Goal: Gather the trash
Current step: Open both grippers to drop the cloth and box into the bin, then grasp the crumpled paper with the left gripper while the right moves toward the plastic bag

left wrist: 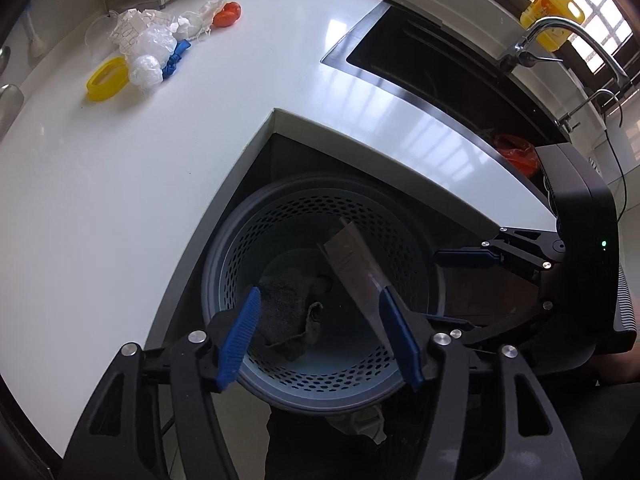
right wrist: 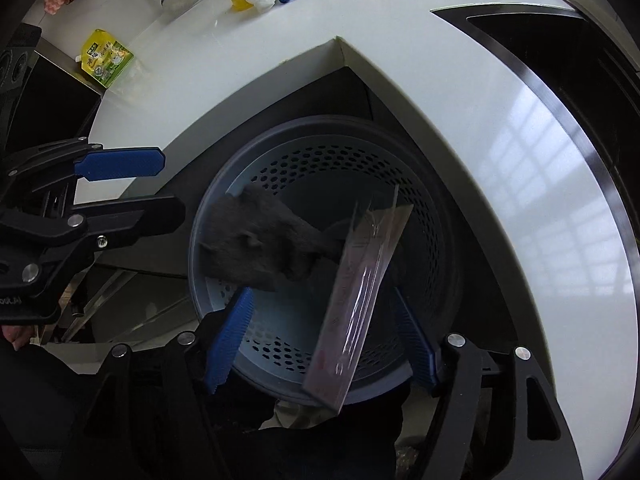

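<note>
Claws both point down over the perforated bin (left wrist: 320,216) tucked under the white counter (left wrist: 120,200); my left claw (left wrist: 320,336) gapes, grey rag (left wrist: 288,312) below it in the bin. My right claw (right wrist: 320,340) is spread too, flat clear packet (right wrist: 360,288) between its pads, contact unclear. More trash (left wrist: 148,48) sits far back on the counter.

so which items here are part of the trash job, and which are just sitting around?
Job: perforated bin; grey cloth and clear flat package dropping in; trash pile on counter; both grippers, open.
Bystanders: sink, faucet, yellow bottle, green packet.
</note>
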A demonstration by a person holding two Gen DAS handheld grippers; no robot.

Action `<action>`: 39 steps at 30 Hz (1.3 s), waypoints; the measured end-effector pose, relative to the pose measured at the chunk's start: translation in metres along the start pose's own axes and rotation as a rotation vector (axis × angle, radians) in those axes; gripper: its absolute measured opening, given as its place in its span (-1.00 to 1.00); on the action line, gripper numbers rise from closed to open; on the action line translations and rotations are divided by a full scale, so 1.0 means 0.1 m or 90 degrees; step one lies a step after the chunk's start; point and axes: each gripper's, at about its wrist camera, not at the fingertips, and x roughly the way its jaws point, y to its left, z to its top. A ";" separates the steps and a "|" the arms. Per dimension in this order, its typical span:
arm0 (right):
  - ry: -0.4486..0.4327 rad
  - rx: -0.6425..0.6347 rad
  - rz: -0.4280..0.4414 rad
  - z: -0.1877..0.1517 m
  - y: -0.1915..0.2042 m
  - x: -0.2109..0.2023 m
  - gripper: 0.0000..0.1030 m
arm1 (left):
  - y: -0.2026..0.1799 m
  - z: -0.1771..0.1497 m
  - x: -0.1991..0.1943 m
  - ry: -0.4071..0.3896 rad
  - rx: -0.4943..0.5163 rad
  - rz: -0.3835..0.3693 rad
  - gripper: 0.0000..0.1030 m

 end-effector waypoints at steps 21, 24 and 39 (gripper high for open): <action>-0.149 -0.002 0.009 0.68 0.00 -0.56 0.38 | 0.48 0.62 -0.55 -0.134 -0.085 0.080 0.63; -0.172 -0.013 0.009 0.86 0.06 -0.63 0.38 | 0.60 0.74 -0.63 -0.151 -0.092 0.092 0.64; -0.227 -0.041 -0.009 1.72 0.14 -0.76 0.39 | 1.35 1.60 -0.71 -0.226 -0.134 0.114 0.66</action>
